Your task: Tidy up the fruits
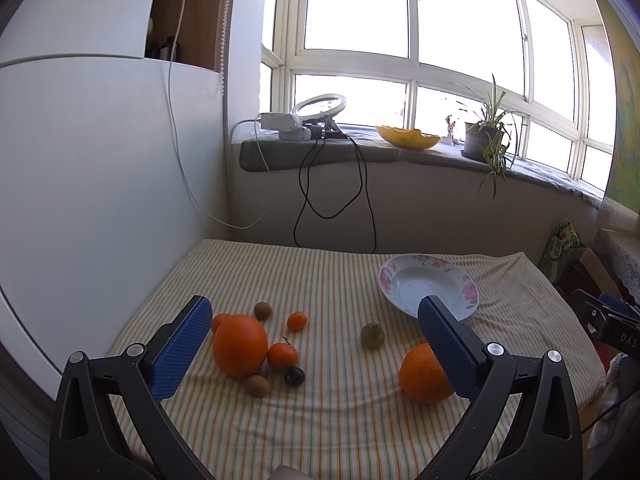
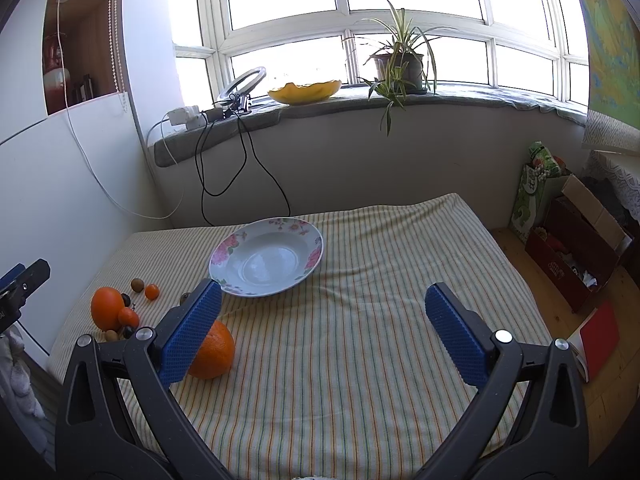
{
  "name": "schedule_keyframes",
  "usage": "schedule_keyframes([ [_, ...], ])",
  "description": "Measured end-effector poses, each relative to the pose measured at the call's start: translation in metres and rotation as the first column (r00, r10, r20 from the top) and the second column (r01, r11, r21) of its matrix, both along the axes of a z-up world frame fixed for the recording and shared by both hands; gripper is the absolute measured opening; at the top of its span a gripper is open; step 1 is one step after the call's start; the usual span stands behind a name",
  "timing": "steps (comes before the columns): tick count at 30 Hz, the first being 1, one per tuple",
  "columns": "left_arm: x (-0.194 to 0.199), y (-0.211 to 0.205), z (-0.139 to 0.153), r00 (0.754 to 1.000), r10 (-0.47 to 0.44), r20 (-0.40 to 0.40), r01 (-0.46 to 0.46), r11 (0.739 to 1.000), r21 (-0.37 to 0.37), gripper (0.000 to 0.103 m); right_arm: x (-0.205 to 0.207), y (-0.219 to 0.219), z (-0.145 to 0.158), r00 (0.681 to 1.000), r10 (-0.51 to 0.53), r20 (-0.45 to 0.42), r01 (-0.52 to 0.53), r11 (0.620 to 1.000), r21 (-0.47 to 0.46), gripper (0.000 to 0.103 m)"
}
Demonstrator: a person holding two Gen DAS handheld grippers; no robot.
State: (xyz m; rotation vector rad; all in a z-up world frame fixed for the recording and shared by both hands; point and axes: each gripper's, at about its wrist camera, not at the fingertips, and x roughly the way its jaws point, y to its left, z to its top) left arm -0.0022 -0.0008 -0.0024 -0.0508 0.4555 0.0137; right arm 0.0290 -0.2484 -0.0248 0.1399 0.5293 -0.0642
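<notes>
Nothing is sorted yet, judging by the empty white floral-rimmed plate at centre frame. The large oranges, small tangerines and brownish fruits lie scattered on the striped cloth, lower left. Left gripper and right gripper both gape wide, holding nothing. Partial lettering "DAS" shows at the right edge of the left wrist view.

Black plastic left gripper and right gripper carry blue textured pads, silver screws at lower frame corners.
</notes>
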Motion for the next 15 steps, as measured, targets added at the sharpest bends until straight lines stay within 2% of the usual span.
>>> schedule_keyframes([
  [15, 0.007, 0.01, -0.022, 0.996, -0.04, -0.074, 0.035, 0.997, -0.073, 0.102, 0.007, -0.005, -0.01, 0.999, 0.039, -0.026, -0.037, 0.998, 0.056, 0.103],
])
